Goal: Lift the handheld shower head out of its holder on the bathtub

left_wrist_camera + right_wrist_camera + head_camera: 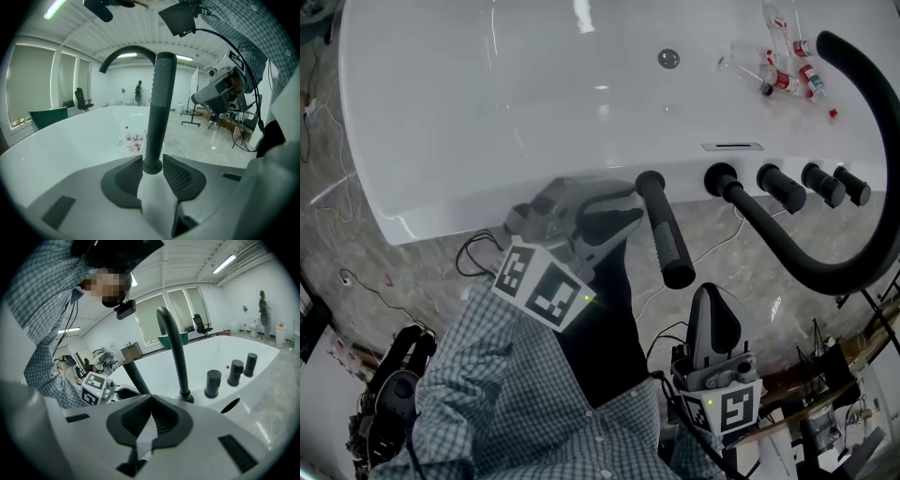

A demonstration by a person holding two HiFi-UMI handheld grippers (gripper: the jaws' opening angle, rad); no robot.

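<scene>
The handheld shower head (666, 232) is a black, ribbed rod that stands in its holder on the near rim of the white bathtub (487, 103). My left gripper (623, 217) is just left of it, jaws open. In the left gripper view the rod (159, 103) rises from the gap at the tips of the left gripper (152, 161), and the pads do not visibly press on it. My right gripper (711, 295) hangs lower, in front of the tub, shut with nothing in it. In its own view the right gripper (151, 399) points at the rim, and the rod (136, 376) leans to the left there.
A black arched spout (872, 141) rises at the right, with several black knobs (783, 187) beside it on the rim. Small red-capped bottles (787, 75) lie in the tub near the drain (668, 59). Cables (478, 253) trail over the marble floor.
</scene>
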